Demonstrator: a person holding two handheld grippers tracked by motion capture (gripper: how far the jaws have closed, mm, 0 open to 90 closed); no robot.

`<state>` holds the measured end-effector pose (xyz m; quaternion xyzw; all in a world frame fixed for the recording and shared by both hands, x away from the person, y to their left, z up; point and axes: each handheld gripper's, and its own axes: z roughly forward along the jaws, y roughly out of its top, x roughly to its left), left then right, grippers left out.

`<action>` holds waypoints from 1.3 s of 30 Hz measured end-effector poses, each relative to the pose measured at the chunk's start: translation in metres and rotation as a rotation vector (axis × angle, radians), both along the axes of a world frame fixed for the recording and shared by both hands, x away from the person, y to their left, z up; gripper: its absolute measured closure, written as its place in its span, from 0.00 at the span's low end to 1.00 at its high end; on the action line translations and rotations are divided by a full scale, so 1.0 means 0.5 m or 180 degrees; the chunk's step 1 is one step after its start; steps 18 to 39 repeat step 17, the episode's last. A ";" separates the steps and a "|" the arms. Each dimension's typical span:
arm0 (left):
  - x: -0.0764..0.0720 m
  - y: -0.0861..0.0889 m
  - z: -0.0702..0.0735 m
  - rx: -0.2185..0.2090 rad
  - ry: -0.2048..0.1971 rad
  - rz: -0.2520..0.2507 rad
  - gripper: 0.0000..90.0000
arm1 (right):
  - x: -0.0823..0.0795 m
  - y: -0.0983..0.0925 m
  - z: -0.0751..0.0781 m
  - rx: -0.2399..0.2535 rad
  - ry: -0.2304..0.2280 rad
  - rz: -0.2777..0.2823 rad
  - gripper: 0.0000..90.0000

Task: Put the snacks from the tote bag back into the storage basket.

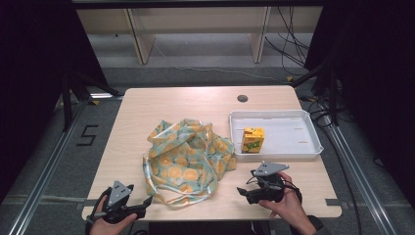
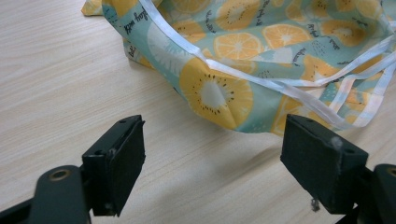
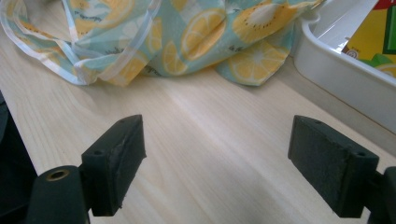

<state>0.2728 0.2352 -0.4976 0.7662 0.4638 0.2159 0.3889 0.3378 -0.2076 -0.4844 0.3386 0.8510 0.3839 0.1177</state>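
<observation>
A: Lying in a crumpled heap in the middle of the wooden counter (image 1: pixel 142 105) is a cloth bag (image 1: pixel 188 159), light blue-green with orange and lemon slices printed on it. Can you see its white straps?

B: Yes, the straps (image 2: pixel 299 88) loop out along the near edge of the bag. Where are the 2 grippers?

A: The left gripper (image 1: pixel 147 201) sits at the near left corner of the counter, held in a hand (image 1: pixel 105 223). Its fingers are spread wide apart with bare wood between them. The bag is just in front of them, not touching.

B: And the right gripper (image 1: pixel 243 192)?

A: It is near the front edge, to the right of the bag. Its fingers are wide apart too, holding nothing.

B: What is on the right?

A: A white tray (image 1: pixel 288 155), touching the bag's side. A yellow juice carton (image 1: pixel 253 139) stands upright in its left part.
</observation>
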 end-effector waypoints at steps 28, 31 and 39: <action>0.000 0.001 0.000 0.0066 0.0029 -0.0030 0.23 | -0.008 -0.012 -0.013 -0.0085 0.0024 0.0021 0.22; 0.000 0.001 0.000 0.0066 0.0029 -0.0030 0.23 | -0.008 -0.012 -0.013 -0.0085 0.0024 0.0021 0.22; 0.000 0.001 0.000 0.0066 0.0029 -0.0030 0.23 | -0.008 -0.012 -0.013 -0.0085 0.0024 0.0021 0.22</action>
